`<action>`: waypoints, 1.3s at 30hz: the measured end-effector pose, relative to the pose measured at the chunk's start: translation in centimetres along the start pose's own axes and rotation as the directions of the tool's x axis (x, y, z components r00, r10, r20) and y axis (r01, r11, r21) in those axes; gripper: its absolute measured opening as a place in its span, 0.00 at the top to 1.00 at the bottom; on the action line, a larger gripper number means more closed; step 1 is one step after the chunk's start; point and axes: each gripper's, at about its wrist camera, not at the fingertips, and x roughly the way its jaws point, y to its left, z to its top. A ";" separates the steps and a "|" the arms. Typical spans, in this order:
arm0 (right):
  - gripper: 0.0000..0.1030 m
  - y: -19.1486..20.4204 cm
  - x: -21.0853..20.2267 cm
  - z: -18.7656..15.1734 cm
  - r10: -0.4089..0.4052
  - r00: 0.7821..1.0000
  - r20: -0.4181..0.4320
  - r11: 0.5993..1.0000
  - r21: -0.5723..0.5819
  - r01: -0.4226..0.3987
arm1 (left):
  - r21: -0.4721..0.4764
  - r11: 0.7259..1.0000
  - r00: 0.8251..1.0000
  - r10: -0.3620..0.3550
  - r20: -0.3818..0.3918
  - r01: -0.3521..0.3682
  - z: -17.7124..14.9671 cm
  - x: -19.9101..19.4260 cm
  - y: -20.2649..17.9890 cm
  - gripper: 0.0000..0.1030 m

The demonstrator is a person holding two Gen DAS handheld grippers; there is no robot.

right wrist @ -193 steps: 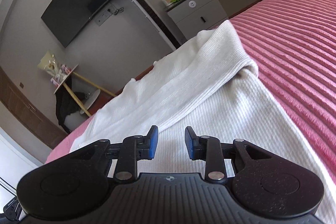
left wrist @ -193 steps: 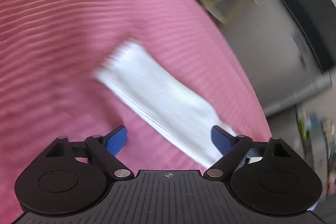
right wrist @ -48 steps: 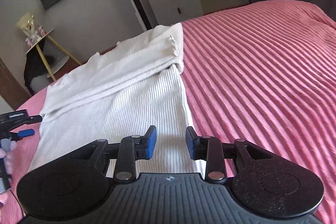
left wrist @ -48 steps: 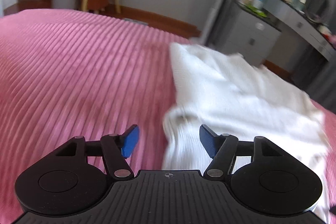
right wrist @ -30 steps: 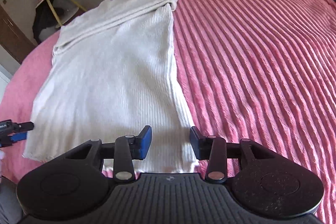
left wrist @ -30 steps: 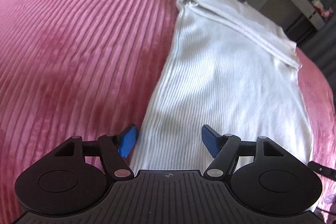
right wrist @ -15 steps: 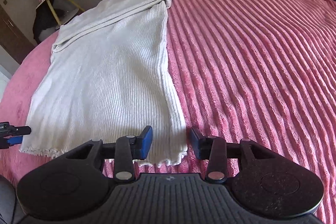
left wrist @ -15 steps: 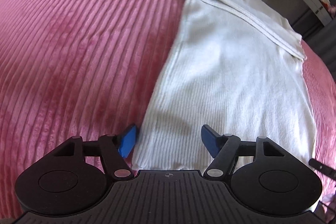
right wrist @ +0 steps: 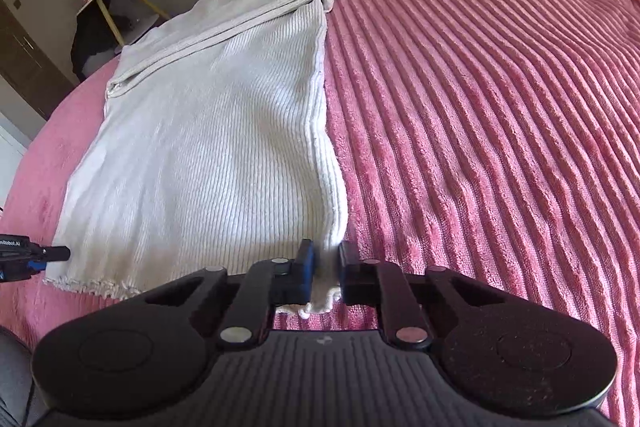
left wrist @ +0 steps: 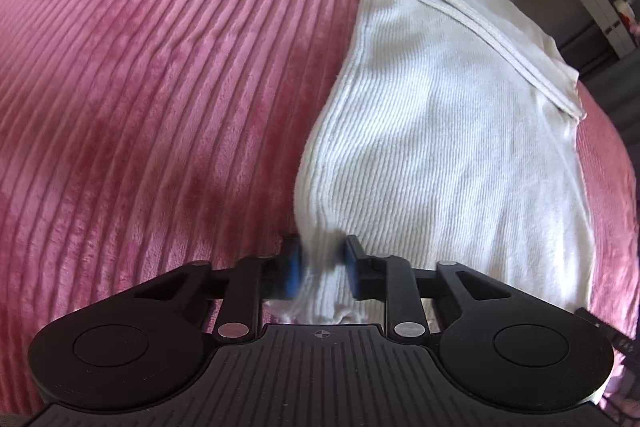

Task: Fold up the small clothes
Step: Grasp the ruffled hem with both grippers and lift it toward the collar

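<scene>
Small white lettering on the left tongs (right wrist: pixel 24 257) at the frame edge (too blurred to read)

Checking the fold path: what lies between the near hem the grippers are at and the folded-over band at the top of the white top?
Only the white top's own ribbed fabric, flat and bare, shown in both wrist views.

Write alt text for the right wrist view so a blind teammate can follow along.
The right gripper, its jaws just closed, pinches the near right hem corner of a white ribbed garment spread flat on a pink striped bedspread. The left gripper shows at the garment's near left corner.
</scene>
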 end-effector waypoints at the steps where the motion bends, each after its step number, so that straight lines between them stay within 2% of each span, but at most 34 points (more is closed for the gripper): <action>1: 0.89 -0.1 0.0 0.0 0.003 1.000 0.000 1.000 0.007 -0.003 | -0.011 1.000 1.000 -0.018 -0.007 0.018 0.0 0.0 0.2 0.86; 6: 0.88 -0.4 0.3 -0.1 0.005 1.000 -0.018 1.000 0.026 -0.004 | -0.008 1.000 0.999 -0.027 -0.020 0.027 0.0 0.2 0.1 0.86; 9: 0.87 -0.3 0.5 0.0 0.005 1.000 -0.025 1.000 0.013 -0.005 | 0.024 1.000 0.999 -0.015 -0.032 0.016 0.0 0.5 -0.5 0.78; 11: 0.87 -0.1 0.6 0.1 0.002 1.000 -0.030 1.000 0.006 -0.002 | 0.055 0.998 1.000 -0.006 -0.031 0.007 0.0 0.7 -1.0 0.79; 13: 0.90 0.0 0.4 0.3 0.007 1.000 -0.025 1.000 0.008 -0.007 | 0.066 0.998 1.000 -0.005 -0.031 0.007 0.1 0.7 -1.2 0.85; 14: 0.92 0.1 0.3 0.4 0.013 1.000 -0.018 1.000 0.006 -0.012 | 0.069 0.997 0.999 -0.020 -0.034 0.022 0.1 0.6 -1.2 0.89; 17: 0.93 0.6 -0.7 1.0 0.062 0.998 0.011 0.998 0.021 -0.062 | 0.092 0.990 0.994 -0.103 -0.024 0.105 0.3 -0.4 -1.6 0.89; 21: 0.93 1.1 -1.9 3.2 0.156 0.984 0.085 0.983 0.083 -0.163 | 0.099 0.960 0.964 -0.265 0.029 0.261 1.7 -3.0 -2.3 0.90; 23: 0.93 1.6 -2.2 4.7 0.190 0.972 0.135 0.973 0.104 -0.205 | 0.085 0.943 0.941 -0.329 0.074 0.323 3.2 -4.2 -2.5 0.90; 26: 0.93 2.9 -2.1 7.4 0.187 0.959 0.211 0.971 0.108 -0.213 | 0.056 0.917 0.903 -0.399 0.159 0.395 6.1 -5.4 -2.6 0.90; 29: 0.93 3.7 -1.2 10.2 0.165 0.943 0.289 0.971 0.119 -0.207 | 0.053 0.924 0.890 -0.380 0.253 0.380 9.1 -5.5 -3.1 0.90; 32: 0.93 3.9 0.7 12.9 0.124 0.935 0.333 0.970 0.156 -0.184 | 0.017 0.929 0.884 -0.358 0.300 0.370 11.8 -4.0 -3.2 0.90; 33: 0.93 3.8 1.6 13.6 0.113 0.934 0.340 0.969 0.168 -0.179 | 0.011 0.934 0.887 -0.344 0.309 0.358 12.6 -3.2 -3.3 0.90; 36: 0.93 3.6 4.4 15.3 0.064 0.937 0.343 0.975 0.179 -0.132 | 0.020 0.962 0.912 -0.266 0.313 0.274 14.9 -0.7 -4.1 0.89; 39: 0.92 2.8 7.3 16.4 0.033 0.949 0.314 0.982 0.168 -0.090 | 0.038 0.980 0.928 -0.199 0.314 0.197 16.3 2.0 -4.5 0.86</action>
